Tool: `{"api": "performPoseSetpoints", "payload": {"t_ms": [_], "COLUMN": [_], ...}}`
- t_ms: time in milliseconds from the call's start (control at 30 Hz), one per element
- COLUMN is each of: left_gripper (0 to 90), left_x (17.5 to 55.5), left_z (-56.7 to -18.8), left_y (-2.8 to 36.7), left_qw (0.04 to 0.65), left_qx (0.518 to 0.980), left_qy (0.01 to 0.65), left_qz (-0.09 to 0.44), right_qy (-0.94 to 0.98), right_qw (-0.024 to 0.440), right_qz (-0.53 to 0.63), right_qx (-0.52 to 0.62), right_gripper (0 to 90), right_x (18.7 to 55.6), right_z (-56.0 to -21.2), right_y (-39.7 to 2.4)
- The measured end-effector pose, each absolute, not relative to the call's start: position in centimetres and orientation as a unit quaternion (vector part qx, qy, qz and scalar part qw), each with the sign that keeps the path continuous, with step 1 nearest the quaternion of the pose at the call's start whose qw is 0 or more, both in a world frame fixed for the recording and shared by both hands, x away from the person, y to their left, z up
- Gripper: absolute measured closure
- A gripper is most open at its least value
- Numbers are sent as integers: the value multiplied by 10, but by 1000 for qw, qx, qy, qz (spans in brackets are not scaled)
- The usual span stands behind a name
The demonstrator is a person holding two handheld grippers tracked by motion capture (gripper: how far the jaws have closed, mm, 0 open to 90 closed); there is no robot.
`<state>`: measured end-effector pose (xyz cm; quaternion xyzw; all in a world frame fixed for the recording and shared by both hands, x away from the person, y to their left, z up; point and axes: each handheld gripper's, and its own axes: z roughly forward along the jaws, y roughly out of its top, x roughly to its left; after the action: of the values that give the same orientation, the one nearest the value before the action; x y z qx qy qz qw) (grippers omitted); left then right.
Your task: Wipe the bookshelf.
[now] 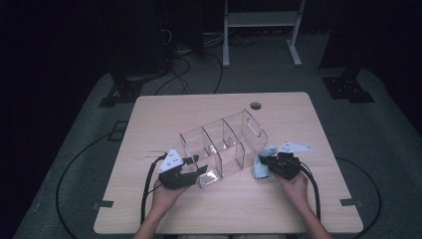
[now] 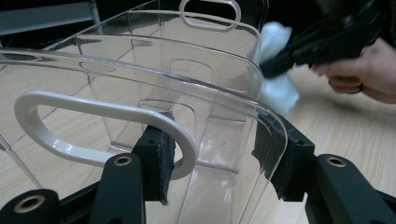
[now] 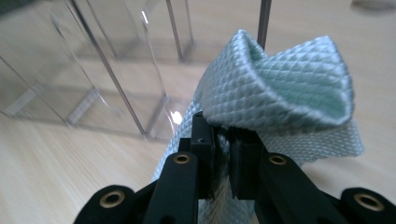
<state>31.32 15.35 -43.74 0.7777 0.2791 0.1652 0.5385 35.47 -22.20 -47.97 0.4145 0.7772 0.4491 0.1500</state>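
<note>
A clear plastic organiser bin (image 1: 224, 144) with several compartments lies tilted in the middle of the wooden table (image 1: 209, 209). My left gripper (image 1: 198, 170) is shut on the bin's near end wall (image 2: 219, 135), one pad (image 2: 156, 156) inside the white-rimmed handle hole (image 2: 93, 126) and the other on the wall's outer edge. My right gripper (image 1: 264, 161) is shut on a light blue woven cloth (image 3: 280, 84), bunched above its jaws. The cloth (image 1: 260, 171) touches the bin's right side wall near the far end. In the left gripper view the cloth (image 2: 278, 88) and right gripper (image 2: 285, 63) sit behind the bin.
A round cable hole (image 1: 255, 105) sits near the table's far edge. Bare tabletop lies in front of both hands and at the back left. Beyond the table the dark floor has cables (image 1: 179, 69) and a white frame stand (image 1: 261, 20).
</note>
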Motion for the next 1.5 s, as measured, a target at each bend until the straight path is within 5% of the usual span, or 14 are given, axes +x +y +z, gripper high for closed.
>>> {"api": "performPoseSetpoints", "payload": {"t_ms": [567,700,1033,1500], "left_gripper": [475,476,475,473], "left_x": [313,313,312,312], "left_z": [-438,-438,-438,-438], "left_y": [151,150,145,142], "left_qw": [538,539,542,540], "left_qx": [778,776,776,777], "left_qy": [279,280,279,280], "left_qz": [166,166,163,165], "right_qy": [755,763,772,803], "right_qw": [172,149,169,136], "right_qz": [481,478,517,458], "right_qx": [411,408,329,357], "right_gripper": [818,819,819,819], "right_x": [351,348,328,340], "right_z": [-460,-466,-424,-468], "right_y": [-229,-223,-186,-180]}}
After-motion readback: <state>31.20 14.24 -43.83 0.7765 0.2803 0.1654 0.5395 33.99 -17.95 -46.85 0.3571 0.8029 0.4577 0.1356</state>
